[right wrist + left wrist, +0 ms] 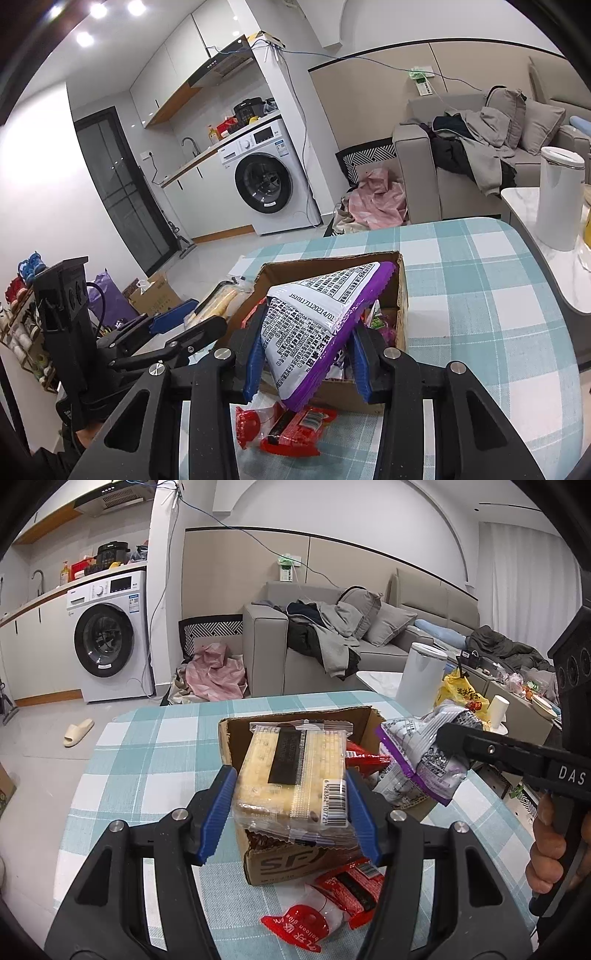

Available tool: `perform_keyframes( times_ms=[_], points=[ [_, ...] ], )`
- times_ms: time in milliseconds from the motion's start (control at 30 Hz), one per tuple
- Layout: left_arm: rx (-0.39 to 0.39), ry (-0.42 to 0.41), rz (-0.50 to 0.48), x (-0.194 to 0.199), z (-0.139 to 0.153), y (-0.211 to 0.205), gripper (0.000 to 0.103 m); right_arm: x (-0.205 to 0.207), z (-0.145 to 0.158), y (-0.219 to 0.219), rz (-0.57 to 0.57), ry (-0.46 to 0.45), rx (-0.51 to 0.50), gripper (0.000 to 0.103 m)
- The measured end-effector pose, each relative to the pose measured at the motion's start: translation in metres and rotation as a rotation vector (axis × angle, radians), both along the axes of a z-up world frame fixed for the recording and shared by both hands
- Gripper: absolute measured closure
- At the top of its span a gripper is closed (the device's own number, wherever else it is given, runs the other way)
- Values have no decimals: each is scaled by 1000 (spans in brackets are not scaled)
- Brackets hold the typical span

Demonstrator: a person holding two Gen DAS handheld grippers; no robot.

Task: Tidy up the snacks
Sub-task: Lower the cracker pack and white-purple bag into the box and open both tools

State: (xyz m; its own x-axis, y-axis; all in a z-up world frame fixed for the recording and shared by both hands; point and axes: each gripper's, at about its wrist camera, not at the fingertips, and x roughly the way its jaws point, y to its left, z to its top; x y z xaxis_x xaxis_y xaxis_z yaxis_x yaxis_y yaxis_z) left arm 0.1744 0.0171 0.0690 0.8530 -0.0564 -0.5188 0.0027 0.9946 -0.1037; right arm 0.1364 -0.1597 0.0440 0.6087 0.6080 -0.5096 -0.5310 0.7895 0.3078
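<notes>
Left tool (291,812): you grip the cracker pack (291,775) over the cardboard box (280,864).
Right tool (306,363): you clamp the purple snack bag (314,325) above that box on the table (480,295).

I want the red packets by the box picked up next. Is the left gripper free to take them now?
Probably not yet: the left gripper is shut on the cracker pack above the cardboard box. The red packets lie uncovered on the tablecloth.

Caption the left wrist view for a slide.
Left gripper carries a cracker pack over the cardboard box on the checked tablecloth.
</notes>
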Motion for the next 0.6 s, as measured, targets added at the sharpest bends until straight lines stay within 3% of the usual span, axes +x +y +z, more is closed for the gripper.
perform_keyframes(
  times_ms=[600],
  points=[
    [17,51,7,45,-29,-6,46,40,-23,19,-4,50,-72,63]
  ],
)
